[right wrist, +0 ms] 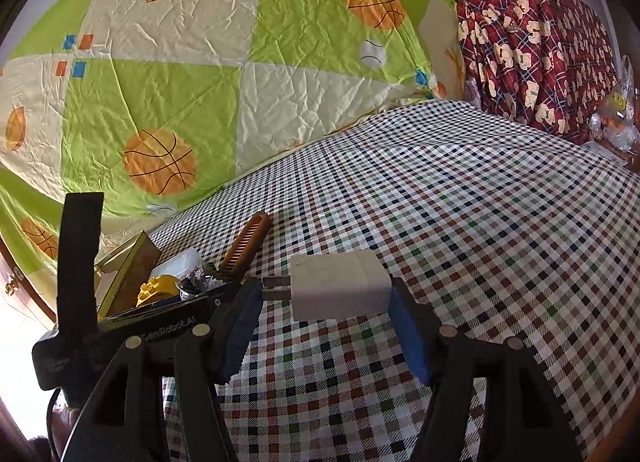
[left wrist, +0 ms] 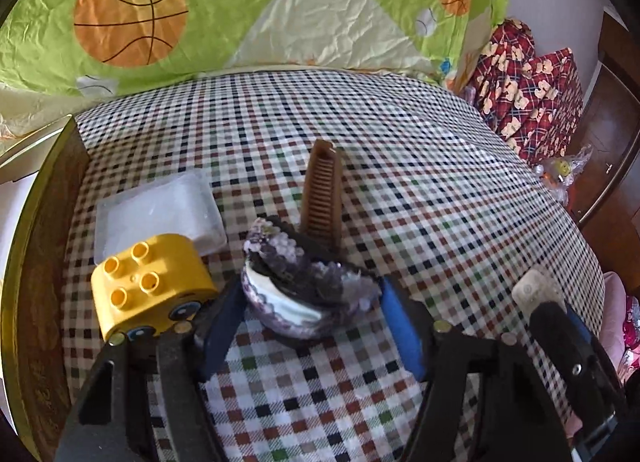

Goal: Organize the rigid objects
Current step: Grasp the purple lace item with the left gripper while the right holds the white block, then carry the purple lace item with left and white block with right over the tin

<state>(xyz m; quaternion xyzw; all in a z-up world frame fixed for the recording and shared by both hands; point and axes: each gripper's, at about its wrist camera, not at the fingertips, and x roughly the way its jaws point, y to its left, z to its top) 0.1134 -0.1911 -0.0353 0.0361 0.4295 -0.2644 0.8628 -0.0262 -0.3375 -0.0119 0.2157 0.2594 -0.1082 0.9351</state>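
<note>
Hovering low over the checked tablecloth (left wrist: 400, 150), the left gripper (left wrist: 312, 302) has its blue pads spread either side of a purple hair claw clip (left wrist: 304, 286), not quite pinching it. The right gripper (right wrist: 326, 298) sits level, clamped on a white charger plug (right wrist: 340, 290). A brown comb (left wrist: 324, 190) lies just behind the clip, and a yellow toy block (left wrist: 148, 286) sits to its left.

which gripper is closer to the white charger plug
Right. The right gripper has the white charger plug between its fingers, while the left gripper is off to the side, straddling a small bowl.
</note>
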